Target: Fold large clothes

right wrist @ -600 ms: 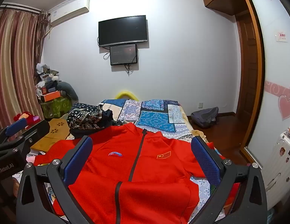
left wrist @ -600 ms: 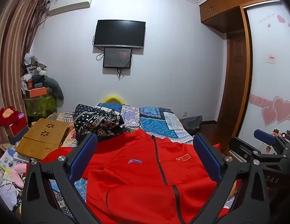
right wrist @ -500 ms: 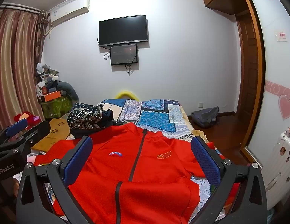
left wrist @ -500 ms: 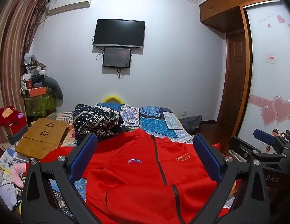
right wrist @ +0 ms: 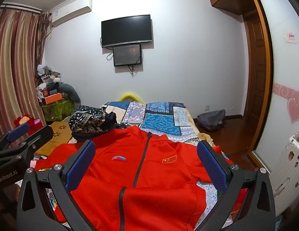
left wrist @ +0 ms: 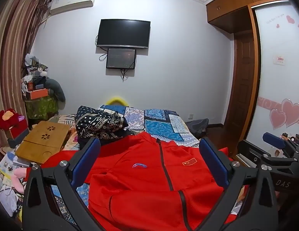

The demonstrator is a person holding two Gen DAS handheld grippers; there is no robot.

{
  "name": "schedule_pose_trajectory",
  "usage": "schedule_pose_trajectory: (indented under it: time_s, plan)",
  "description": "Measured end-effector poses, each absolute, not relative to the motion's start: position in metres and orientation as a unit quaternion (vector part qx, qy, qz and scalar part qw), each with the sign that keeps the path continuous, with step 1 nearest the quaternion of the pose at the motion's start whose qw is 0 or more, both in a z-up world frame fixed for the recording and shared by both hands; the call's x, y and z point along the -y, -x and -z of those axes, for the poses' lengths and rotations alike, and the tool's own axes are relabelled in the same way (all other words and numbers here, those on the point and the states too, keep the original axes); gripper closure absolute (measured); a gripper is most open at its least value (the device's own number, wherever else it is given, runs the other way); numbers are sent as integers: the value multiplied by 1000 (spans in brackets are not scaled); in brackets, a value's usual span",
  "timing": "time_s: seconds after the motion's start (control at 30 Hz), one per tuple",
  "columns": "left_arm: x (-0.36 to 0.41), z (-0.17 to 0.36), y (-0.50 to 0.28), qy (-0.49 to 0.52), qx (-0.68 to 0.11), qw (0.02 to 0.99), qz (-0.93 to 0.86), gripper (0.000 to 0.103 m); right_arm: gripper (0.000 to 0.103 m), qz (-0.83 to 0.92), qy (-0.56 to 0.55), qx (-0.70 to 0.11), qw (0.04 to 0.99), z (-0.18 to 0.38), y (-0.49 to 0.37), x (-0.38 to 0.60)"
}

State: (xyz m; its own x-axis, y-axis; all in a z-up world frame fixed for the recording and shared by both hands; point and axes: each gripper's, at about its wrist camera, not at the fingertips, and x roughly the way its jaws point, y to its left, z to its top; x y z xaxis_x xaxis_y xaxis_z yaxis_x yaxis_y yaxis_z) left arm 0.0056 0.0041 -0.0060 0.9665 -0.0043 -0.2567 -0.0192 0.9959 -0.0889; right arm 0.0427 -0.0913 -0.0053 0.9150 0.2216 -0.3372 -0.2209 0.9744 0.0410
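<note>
A red zip jacket lies front up on the bed, collar toward the far wall, its hem folded up over the lower front. My left gripper hovers above the jacket's chest, jaws wide open, nothing between the blue pads. My right gripper hangs likewise over the chest, open and empty. Each gripper shows at the other view's edge: the right gripper at the right side, the left gripper at the left side.
A dark patterned garment pile sits on the bed beyond the jacket's left shoulder. A blue patchwork quilt covers the bed. A wooden lap tray and clutter lie left; a grey bag and wardrobe stand right.
</note>
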Motion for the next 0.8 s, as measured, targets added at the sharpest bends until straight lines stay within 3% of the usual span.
schedule_pose_trajectory:
  time_s: [0.8]
  plan:
    - [-6,8,-8,45,-130,990,-5,0,0,-112,0,-174,978,8,-43,86]
